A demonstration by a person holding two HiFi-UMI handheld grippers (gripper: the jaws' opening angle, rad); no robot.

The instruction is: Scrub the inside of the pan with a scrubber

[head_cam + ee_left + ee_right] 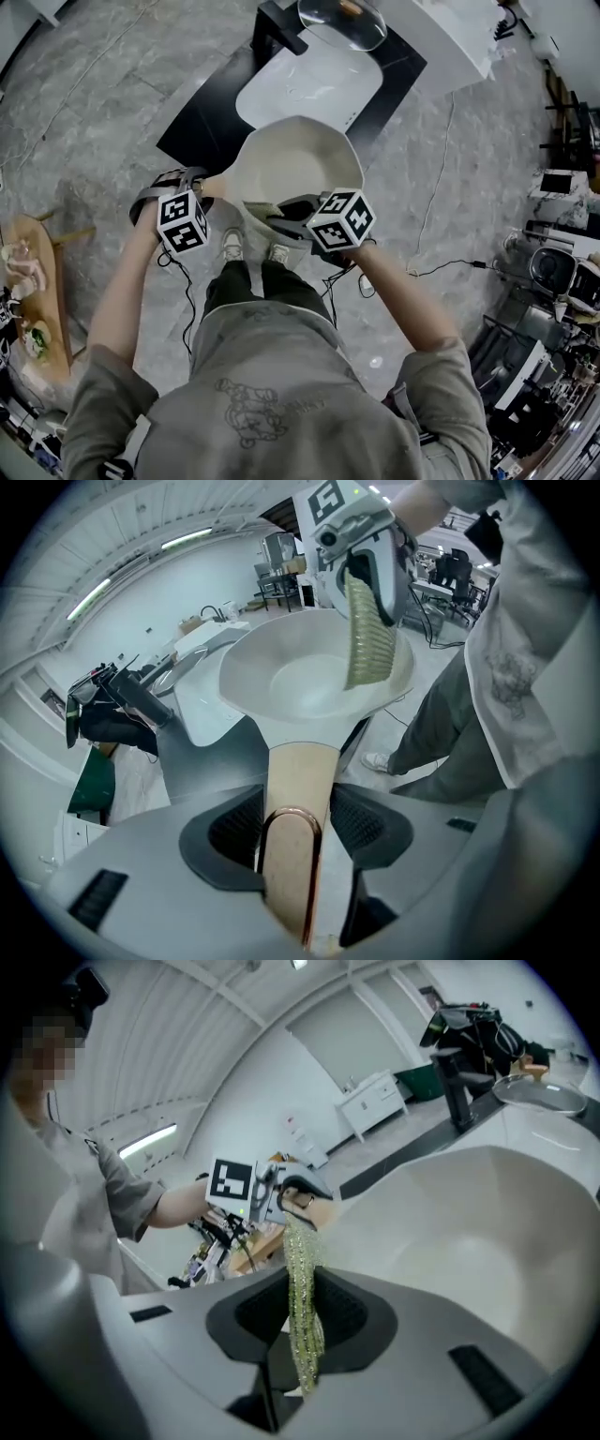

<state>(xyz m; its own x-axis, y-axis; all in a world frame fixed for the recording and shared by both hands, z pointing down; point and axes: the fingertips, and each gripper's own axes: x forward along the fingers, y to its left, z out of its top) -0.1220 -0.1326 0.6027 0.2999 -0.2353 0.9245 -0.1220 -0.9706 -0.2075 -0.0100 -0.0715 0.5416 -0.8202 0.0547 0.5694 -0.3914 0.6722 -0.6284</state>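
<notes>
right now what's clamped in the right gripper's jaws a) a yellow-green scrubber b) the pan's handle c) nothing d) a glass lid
A: in the right gripper view, the right gripper has its jaws shut on the yellow-green scrubber, while the pan's handle sits in the left gripper.

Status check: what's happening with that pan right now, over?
Left hand-held gripper shut on pan handle. Right hand-held gripper shut on scrubber, hanging inside pan by the rim. Nothing in the way.
</notes>
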